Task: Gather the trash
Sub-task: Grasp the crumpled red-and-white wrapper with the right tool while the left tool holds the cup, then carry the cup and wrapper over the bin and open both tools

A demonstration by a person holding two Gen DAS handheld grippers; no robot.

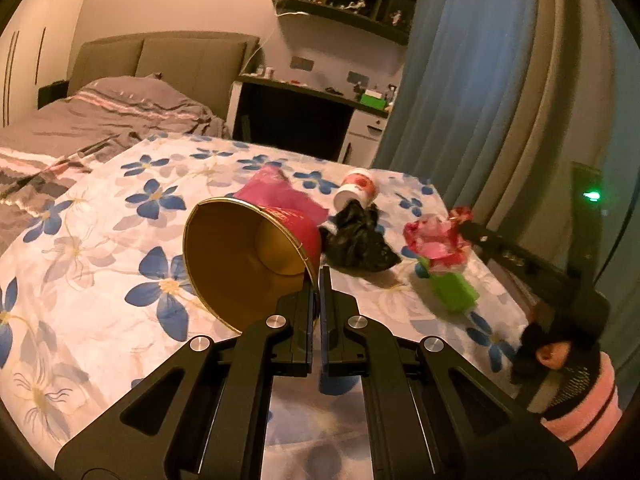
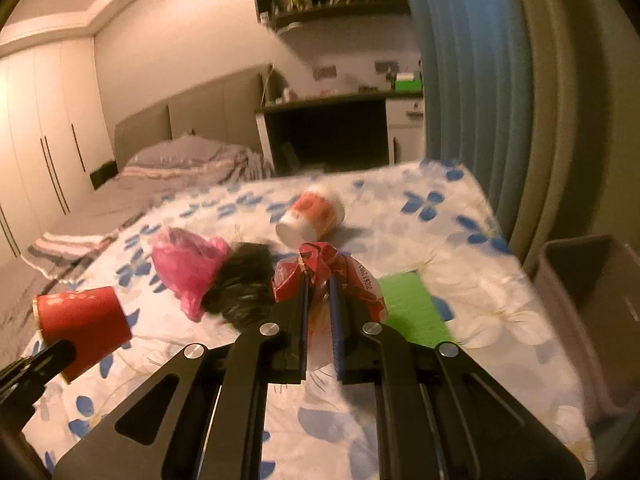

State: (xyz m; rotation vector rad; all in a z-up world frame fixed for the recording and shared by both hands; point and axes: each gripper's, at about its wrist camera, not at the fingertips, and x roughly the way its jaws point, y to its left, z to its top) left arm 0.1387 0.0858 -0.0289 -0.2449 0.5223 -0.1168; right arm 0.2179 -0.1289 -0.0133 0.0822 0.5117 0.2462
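Note:
My left gripper (image 1: 319,276) is shut on the rim of a red paper cup (image 1: 248,256) with a gold inside, held tilted over the flowered sheet. The right wrist view shows that cup (image 2: 84,316) at the lower left. My right gripper (image 2: 318,280) is shut on a crinkled red wrapper (image 2: 332,268); the left wrist view shows this wrapper (image 1: 436,240) raised above a green piece (image 1: 454,292). On the sheet lie a pink plastic bag (image 2: 188,264), a crumpled black bag (image 2: 244,280) and a toppled white cup with red print (image 2: 312,216).
The flowered sheet (image 1: 100,240) covers a bed-high surface next to a grey bed (image 1: 100,120). A grey bin (image 2: 592,300) stands past the sheet's right edge by the blue curtain (image 1: 460,80). A hand in a pink striped sleeve (image 1: 576,396) holds the right gripper.

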